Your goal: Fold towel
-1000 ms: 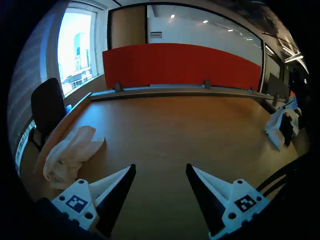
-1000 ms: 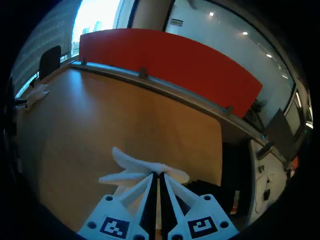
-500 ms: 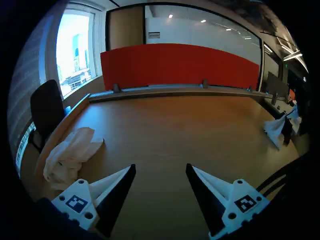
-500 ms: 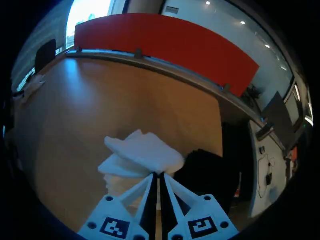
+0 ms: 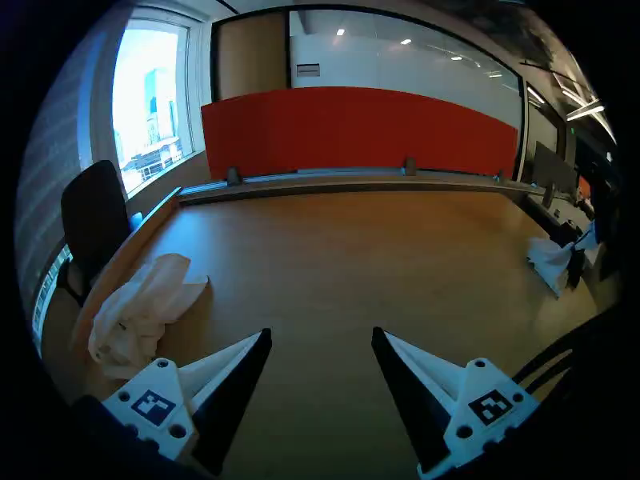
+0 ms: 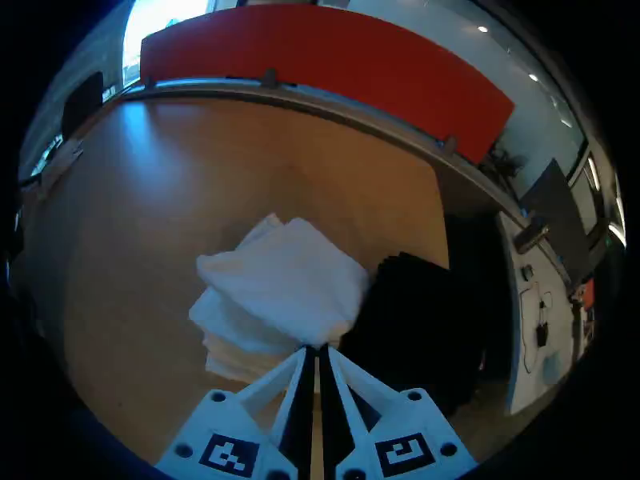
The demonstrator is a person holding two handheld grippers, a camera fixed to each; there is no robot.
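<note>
A folded white towel [image 6: 280, 280] lies on top of a stack of white towels [image 6: 224, 352] near the wooden table's right edge. My right gripper [image 6: 318, 352] is shut on the near corner of that top towel. In the left gripper view the same white towel [image 5: 550, 260] shows far off at the right, with the other gripper dark beside it. My left gripper [image 5: 320, 336] hovers low over the bare table with its fingers wide apart and nothing between them. A crumpled cream towel [image 5: 140, 308] lies on the table just left of its left finger [image 5: 232, 368].
A red partition [image 5: 360, 132] and a grey rail run along the table's [image 5: 344, 256] far side. A black chair [image 5: 92, 212] stands by the window at the left. Something black [image 6: 416, 320] sits off the table edge right of the stack.
My right gripper has tipped downward and brought the white towel down flat onto the stack. The left gripper has stayed in place.
</note>
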